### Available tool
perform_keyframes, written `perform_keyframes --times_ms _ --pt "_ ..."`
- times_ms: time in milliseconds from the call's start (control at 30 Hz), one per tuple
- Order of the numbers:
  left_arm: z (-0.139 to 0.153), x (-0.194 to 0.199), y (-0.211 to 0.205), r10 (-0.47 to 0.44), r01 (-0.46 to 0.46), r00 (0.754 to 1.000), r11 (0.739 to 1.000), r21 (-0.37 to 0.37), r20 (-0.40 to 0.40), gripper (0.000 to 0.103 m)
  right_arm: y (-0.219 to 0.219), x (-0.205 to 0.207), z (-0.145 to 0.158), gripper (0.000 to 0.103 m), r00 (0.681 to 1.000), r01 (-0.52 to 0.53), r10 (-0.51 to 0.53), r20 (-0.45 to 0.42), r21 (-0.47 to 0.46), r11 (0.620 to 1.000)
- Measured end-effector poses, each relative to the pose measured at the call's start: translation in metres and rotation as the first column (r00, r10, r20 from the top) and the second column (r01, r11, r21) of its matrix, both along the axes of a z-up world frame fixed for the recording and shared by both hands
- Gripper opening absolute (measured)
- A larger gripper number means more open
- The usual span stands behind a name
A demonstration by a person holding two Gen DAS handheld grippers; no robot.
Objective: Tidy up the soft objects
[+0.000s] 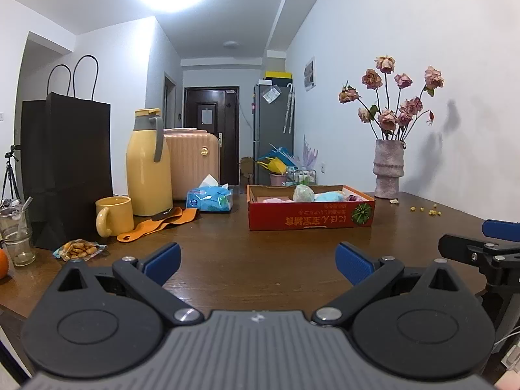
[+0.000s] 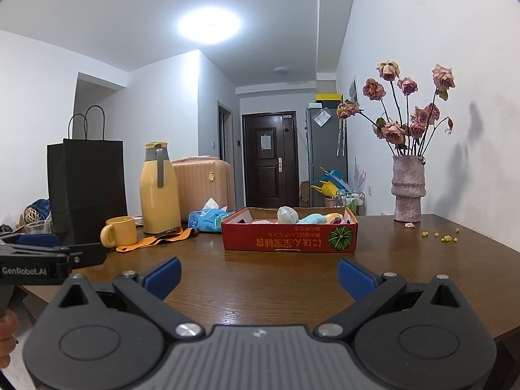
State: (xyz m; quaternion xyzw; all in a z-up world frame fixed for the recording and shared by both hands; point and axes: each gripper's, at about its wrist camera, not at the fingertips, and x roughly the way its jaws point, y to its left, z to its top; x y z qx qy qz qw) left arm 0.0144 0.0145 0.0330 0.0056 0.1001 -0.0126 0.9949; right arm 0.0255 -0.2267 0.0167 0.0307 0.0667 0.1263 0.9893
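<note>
Soft objects [image 2: 312, 219] sit piled inside a shallow red cardboard box [image 2: 289, 239] near the middle of the brown wooden table [image 2: 260, 289]; pale green, light blue, pink, yellow and dark purple pieces show above the rim, too bunched to tell exactly which touch which. Box front carries inverted print and a green pumpkin graphic. Left gripper [image 1: 258, 261]: blue-padded fingers spread wide, nothing between them, over bare table well short of the box. Right gripper [image 2: 260, 276]: same condition, fingers wide apart and empty, also facing the box from the near side. Each gripper appears at the edge of the other's view, so the two are side by side. Left of the box: blue tissue pack [image 1: 210, 199], yellow thermos jug [image 1: 149, 165] with grey handle, yellow mug [image 1: 113, 216] just in front of it, an orange strap [image 1: 156, 224] lying flat between mug and tissue pack, and a tall black paper bag [image 1: 66, 169]. A snack packet [image 1: 78, 249] lies near the bag's base, with a clear glass [image 1: 16, 230] further left. Right of the box, against the wall: a textured vase [image 2: 408, 188] of dried pink roses, with small yellow crumbs [image 2: 445, 236] scattered on the table beside it. A peach suitcase [image 2: 204, 183] stands behind the jug.
</note>
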Motion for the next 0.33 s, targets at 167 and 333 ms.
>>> perform_keyframes --times_ms 167,333 --pt "-0.0002 -0.0014 -0.0001 0.004 -0.004 1.000 1.000 -0.003 0.008 0.103 0.0000 0.0005 -0.0004 0.103 1.000 0.004 -0.004 -0.002 0.000 1.000" --pt "-0.0001 -0.0022 -0.0038 -0.016 0.016 1.000 1.000 0.012 0.014 0.103 -0.0005 -0.0002 -0.0008 0.103 1.000 0.009 -0.009 0.002 0.004 1.000"
